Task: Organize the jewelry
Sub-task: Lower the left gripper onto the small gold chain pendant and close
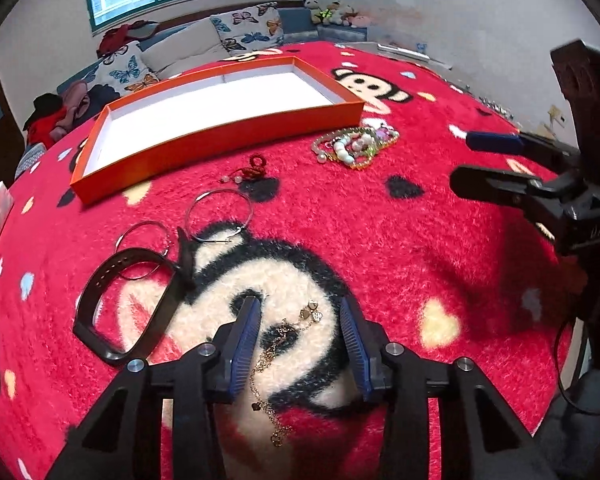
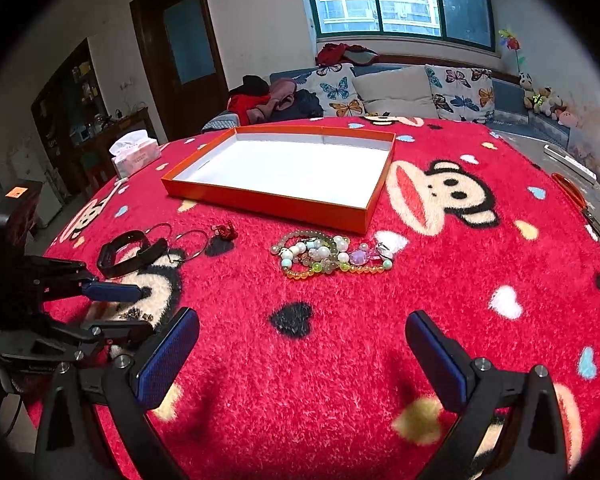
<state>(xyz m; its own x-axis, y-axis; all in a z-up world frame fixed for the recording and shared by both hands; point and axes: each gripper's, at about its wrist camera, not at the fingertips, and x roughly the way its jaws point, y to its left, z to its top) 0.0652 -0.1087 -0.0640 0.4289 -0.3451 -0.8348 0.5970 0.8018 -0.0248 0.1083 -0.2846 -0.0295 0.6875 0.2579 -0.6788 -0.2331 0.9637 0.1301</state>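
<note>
A thin gold chain (image 1: 260,366) with small charms lies on the red monkey-print cloth. My left gripper (image 1: 299,308) points down over it, one blue pad on each side. The pads do not press the chain, so it is open. Left of it lie a black band (image 1: 128,304) and two silver hoops (image 1: 220,216). Behind these are a red knotted piece (image 1: 256,168), a heap of bead bracelets (image 2: 328,258) and the white-lined orange box (image 2: 268,200). My right gripper (image 2: 302,320) hovers wide open over bare cloth, nothing between its fingers.
A tissue box (image 2: 136,156) stands at the table's far left edge. Orange-handled scissors (image 2: 576,200) lie off the cloth at the right. A sofa with butterfly cushions runs behind the table. The round table edge drops off close on my near side.
</note>
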